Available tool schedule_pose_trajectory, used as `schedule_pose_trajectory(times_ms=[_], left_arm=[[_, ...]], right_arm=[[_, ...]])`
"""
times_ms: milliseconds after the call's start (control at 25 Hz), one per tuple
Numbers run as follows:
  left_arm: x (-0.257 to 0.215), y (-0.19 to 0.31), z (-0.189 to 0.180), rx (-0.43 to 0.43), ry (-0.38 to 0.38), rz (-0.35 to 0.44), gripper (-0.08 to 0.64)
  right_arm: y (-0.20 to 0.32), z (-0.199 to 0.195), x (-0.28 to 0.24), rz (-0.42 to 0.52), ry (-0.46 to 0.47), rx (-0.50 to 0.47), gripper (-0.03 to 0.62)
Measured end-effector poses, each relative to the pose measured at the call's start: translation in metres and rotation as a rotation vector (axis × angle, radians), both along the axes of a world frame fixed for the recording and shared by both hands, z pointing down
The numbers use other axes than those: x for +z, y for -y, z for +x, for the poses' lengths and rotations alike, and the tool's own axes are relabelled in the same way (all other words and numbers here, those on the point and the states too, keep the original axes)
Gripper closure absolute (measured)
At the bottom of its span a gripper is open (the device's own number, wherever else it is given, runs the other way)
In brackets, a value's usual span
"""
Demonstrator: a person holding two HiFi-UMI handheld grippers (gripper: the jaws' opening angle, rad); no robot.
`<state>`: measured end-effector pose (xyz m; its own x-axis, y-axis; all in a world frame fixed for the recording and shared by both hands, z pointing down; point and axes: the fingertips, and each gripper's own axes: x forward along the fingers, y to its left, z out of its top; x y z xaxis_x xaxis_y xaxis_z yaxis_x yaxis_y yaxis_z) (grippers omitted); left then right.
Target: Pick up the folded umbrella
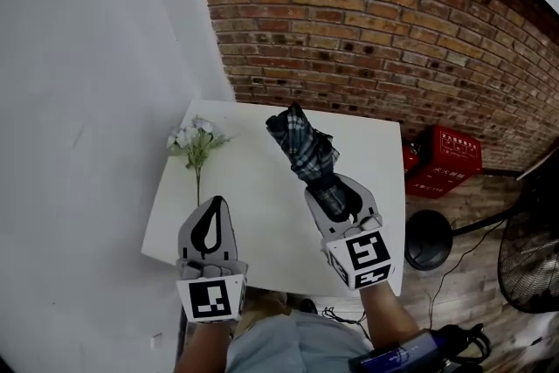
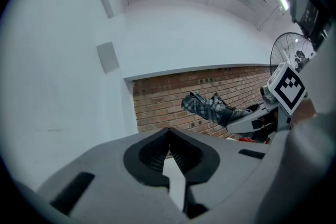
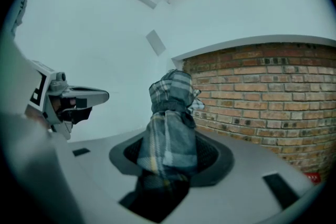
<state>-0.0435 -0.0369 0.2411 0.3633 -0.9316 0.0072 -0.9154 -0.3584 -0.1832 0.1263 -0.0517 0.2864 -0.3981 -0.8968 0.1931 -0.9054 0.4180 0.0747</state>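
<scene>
Fingers (image 3: 212,156) of your right gripper (image 1: 335,193) pinch the folded umbrella (image 1: 301,142) over the bench (image 1: 262,205) (its far edge meets the brick wall (image 1: 393,31)). Your left gripper (image 1: 212,210) is pressed together, empty, above the near edge, with bare bench between them.

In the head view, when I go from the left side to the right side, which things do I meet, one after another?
left gripper → folded umbrella, held in the right gripper → red crate → fan. The flowers are left out: they overlap the left gripper sideways.
</scene>
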Motion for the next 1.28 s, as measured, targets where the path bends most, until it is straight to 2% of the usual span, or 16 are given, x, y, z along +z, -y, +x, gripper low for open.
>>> schedule_pose_trajectory(times_ms=[320,720,1280], left_arm=[[-0.033,-0.028,0.013,-0.019,0.006,0.078,0.553],[-0.073,-0.048,0.033,-0.035,-0.004,0.14,0.554],[-0.082,-0.054,0.037,-0.013,-0.011,0.197,0.554]], right_arm=[[-0.033,0.016,-0.041,0.098,0.01,-0.002,0.399],[-0.057,0.037,-0.08,0.196,0.025,-0.004,0.397],[-0.065,0.039,-0.097,0.266,0.018,0.015,0.397]])
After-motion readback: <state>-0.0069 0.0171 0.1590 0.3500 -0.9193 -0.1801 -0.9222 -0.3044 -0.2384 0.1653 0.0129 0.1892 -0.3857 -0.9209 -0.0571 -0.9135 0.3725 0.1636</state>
